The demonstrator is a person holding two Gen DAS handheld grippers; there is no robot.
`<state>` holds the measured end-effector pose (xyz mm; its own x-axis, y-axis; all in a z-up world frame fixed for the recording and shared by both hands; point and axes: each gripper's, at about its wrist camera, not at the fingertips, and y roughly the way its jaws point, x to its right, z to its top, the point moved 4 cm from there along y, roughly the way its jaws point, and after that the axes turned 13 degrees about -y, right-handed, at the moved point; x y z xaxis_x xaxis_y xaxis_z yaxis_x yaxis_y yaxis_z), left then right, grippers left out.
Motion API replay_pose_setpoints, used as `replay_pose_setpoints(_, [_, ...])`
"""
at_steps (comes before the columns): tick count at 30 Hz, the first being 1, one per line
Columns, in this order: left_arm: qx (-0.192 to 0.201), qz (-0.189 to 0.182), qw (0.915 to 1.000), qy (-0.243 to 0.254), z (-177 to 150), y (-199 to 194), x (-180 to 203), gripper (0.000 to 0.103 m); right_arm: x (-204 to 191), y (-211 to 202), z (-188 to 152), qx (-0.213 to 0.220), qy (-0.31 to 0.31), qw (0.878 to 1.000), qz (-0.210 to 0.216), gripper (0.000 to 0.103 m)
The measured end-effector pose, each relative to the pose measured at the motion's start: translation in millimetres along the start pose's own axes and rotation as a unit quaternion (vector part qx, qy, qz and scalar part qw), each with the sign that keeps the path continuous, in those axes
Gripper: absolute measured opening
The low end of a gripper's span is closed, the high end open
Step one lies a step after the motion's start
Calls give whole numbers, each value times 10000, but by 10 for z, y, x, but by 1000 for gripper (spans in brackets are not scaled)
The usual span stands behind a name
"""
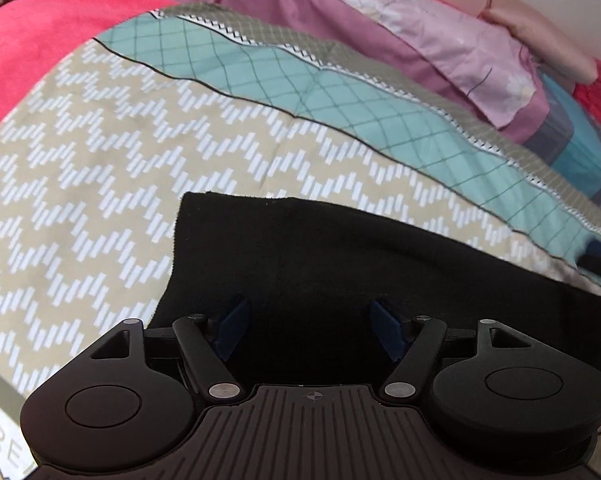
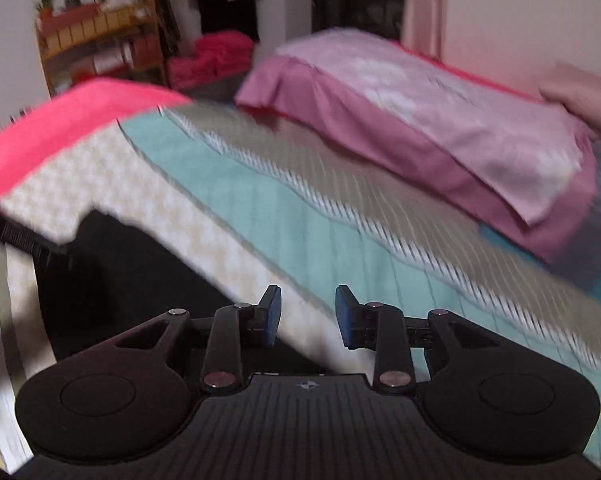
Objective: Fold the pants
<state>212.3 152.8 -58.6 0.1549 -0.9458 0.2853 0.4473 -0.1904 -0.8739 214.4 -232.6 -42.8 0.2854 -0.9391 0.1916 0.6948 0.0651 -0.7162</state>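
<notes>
The black pants (image 1: 340, 256) lie flat on the patterned bedspread (image 1: 100, 184). In the left wrist view their straight edge runs from the middle toward the right. My left gripper (image 1: 306, 320) is open, right above the black cloth, with nothing between its blue pads. In the right wrist view, which is blurred, the pants (image 2: 132, 280) show as a dark patch at the lower left. My right gripper (image 2: 307, 312) is open and empty, above the bedspread (image 2: 300, 216) just right of the pants.
A pink-purple pillow (image 1: 440, 40) lies at the far side of the bed, also in the right wrist view (image 2: 440, 120). A red blanket (image 1: 40, 40) covers the bed's left corner. A wooden shelf (image 2: 96, 40) and red cloth pile (image 2: 212, 58) stand beyond the bed.
</notes>
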Motion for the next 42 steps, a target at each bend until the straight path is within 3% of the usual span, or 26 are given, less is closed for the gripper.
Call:
replay_pose_setpoints(3, [14,-29,10000,66,-4,52,64,103,-137,142,-263,-274,-114,9995,53,32])
replay_pose_setpoints(5, [35,87,9998,149,-7,90,107,103,-151,341,-326,-274,-318,9987,-282,28])
replay_pose_setpoints(7, [50,248,9992,296,-4,133,150,103,-28,414,-281,-67,166,9985,-511,33])
replay_pose_setpoints(8, [38,308,9990,333,-2,137,167,103,105,387,-213,-82,610,9961,-631,41])
replay_pose_setpoints(10, [16,406,9986,334,8,92,198,103,243,252,-165,24,1295,9887,-749,36])
replay_pose_setpoints(13, [158,195,9991,342,-4,-79,289,103,206,-168,-265,468,1534,9869,-165,42])
replay_pose_setpoints(15, [171,-4,9989,444,-32,-124,404,103,69,-416,-469,535,1752,9817,524,48])
replay_pose_setpoints(18, [24,-116,9975,691,-93,2,582,103,-271,-606,-836,403,2210,9581,1777,49])
replay_pose_setpoints(19, [-79,-83,9973,725,-114,90,618,103,-395,-598,-930,314,2214,9542,1986,49])
replay_pose_setpoints(21, [-108,47,9966,813,-154,224,660,103,-592,-522,-1027,207,1941,9624,1891,48])
replay_pose_setpoints(23, [-110,96,9959,889,-182,241,710,103,-618,-417,-991,361,1988,9652,1659,48])
replay_pose_setpoints(26, [-116,135,9954,943,-201,247,718,103,-458,-301,-901,931,2460,9563,1280,48])
replay_pose_setpoints(28, [-145,116,9954,937,-194,248,709,103,-403,-222,-877,1109,2765,9454,1322,49])
replay_pose_setpoints(29, [-162,102,9956,916,-188,246,705,103,-433,-185,-880,1040,2855,9396,1575,49])
replay_pose_setpoints(32, [-192,56,9963,839,-172,237,687,103,-682,-71,-903,603,2638,9063,3246,55])
replay_pose_setpoints(34, [-203,53,9963,833,-166,240,691,103,-678,-49,-872,696,2428,9231,2901,55])
replay_pose_setpoints(35, [-205,52,9962,842,-167,241,692,103,-581,-3,-841,818,2610,9247,2648,55])
replay_pose_setpoints(36, [-201,48,9961,854,-169,239,694,103,-466,59,-837,982,3035,9134,2528,55])
replay_pose_setpoints(37, [-198,40,9960,869,-172,237,691,103,-374,139,-848,1108,3500,8947,2545,55])
replay_pose_setpoints(38, [-195,35,9959,878,-174,236,691,103,-350,219,-845,1127,3796,8789,2660,55])
replay_pose_setpoints(39, [-195,23,9960,877,-172,237,687,103,-414,266,-801,1070,3755,8721,2948,56])
replay_pose_setpoints(40, [-196,6,9960,871,-171,236,684,103,-549,307,-746,878,3530,8643,3475,56])
replay_pose_setpoints(41, [-198,-19,9960,869,-170,235,678,103,-725,350,-701,514,3245,8507,4103,64])
replay_pose_setpoints(42, [-203,-43,9959,876,-171,233,673,103,-844,347,-654,309,2871,8587,4235,70])
